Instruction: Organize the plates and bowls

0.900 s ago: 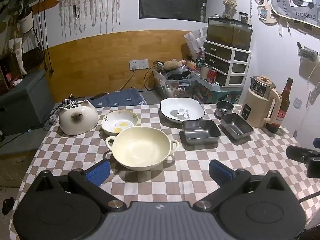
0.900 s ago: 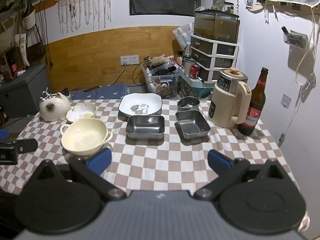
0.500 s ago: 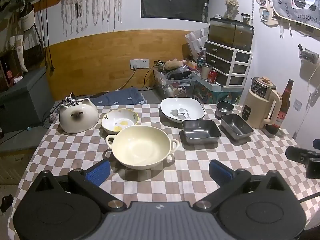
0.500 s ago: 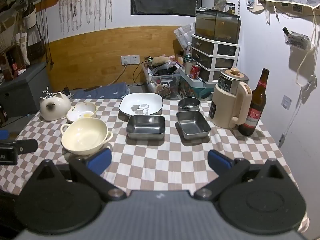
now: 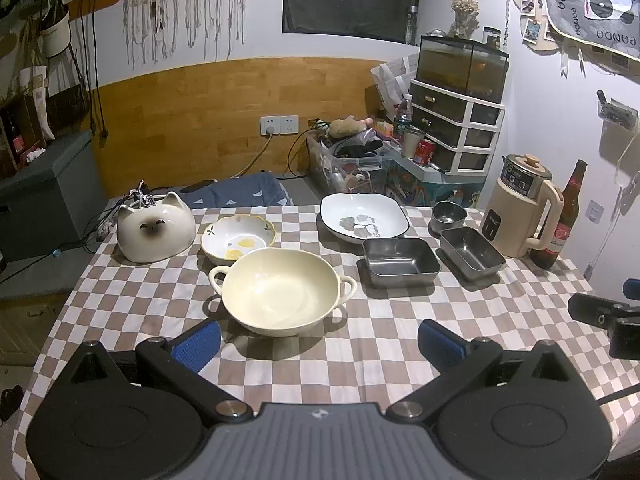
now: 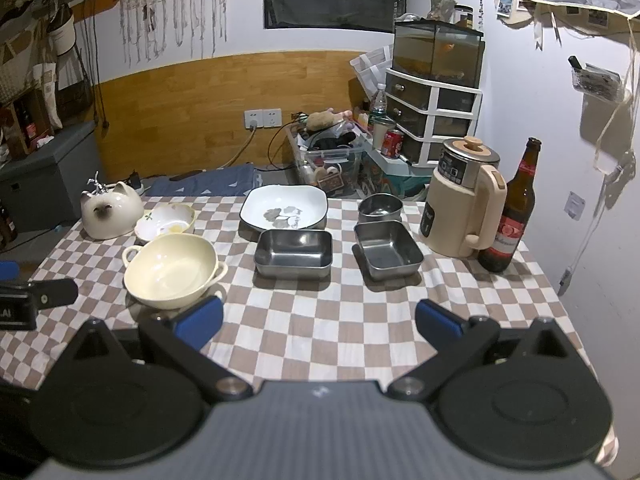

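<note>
On the checkered table (image 5: 360, 344) sit a cream two-handled bowl (image 5: 280, 292), a small flowered bowl (image 5: 238, 234), a white square plate (image 5: 364, 218) with a leaf print, two steel rectangular trays (image 5: 400, 260) (image 5: 472, 252) and a small steel cup (image 5: 448, 214). My left gripper (image 5: 318, 344) hangs open just short of the cream bowl, nothing between its blue pads. My right gripper (image 6: 318, 320) is open too, above bare cloth in front of the steel trays (image 6: 294, 252) (image 6: 388, 248), with the cream bowl (image 6: 172, 270) to its left.
A white cat-shaped ceramic dish (image 5: 156, 228) stands at the far left. A beige kettle (image 5: 520, 208) and a brown bottle (image 5: 560, 220) stand at the right edge. Behind the table are a storage box, drawers and a fish tank.
</note>
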Demonstrator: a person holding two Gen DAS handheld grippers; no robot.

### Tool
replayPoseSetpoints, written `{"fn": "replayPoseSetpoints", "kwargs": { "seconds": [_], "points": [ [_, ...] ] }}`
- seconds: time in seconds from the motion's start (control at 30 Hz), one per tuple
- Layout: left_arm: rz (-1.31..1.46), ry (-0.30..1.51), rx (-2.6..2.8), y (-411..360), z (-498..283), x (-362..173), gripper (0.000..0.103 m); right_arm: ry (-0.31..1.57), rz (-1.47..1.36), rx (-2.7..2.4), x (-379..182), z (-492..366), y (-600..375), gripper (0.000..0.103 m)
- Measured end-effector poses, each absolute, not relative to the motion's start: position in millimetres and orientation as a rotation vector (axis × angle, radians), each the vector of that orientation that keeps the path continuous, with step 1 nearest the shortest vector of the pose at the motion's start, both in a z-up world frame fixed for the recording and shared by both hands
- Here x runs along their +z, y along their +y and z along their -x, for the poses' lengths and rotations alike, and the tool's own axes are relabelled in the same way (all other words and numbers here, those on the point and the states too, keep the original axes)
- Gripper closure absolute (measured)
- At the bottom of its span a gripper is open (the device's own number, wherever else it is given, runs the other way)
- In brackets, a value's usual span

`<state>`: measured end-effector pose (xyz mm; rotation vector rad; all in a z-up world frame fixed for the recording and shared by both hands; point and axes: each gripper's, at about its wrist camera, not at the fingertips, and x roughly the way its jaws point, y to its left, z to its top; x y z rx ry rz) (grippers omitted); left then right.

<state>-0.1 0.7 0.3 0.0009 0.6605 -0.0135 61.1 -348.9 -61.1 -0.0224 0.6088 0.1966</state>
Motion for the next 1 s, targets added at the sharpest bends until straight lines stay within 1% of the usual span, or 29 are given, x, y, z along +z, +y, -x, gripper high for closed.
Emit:
{"fn": "replayPoseSetpoints", "kwargs": {
  "seconds": [1.0],
  "points": [
    [0.008, 0.665, -0.016, 0.9, 0.3, 0.5, 0.000, 0.617, 0.026, 0.195, -62.1, -61.7, -346.1, 0.000]
  ]
}}
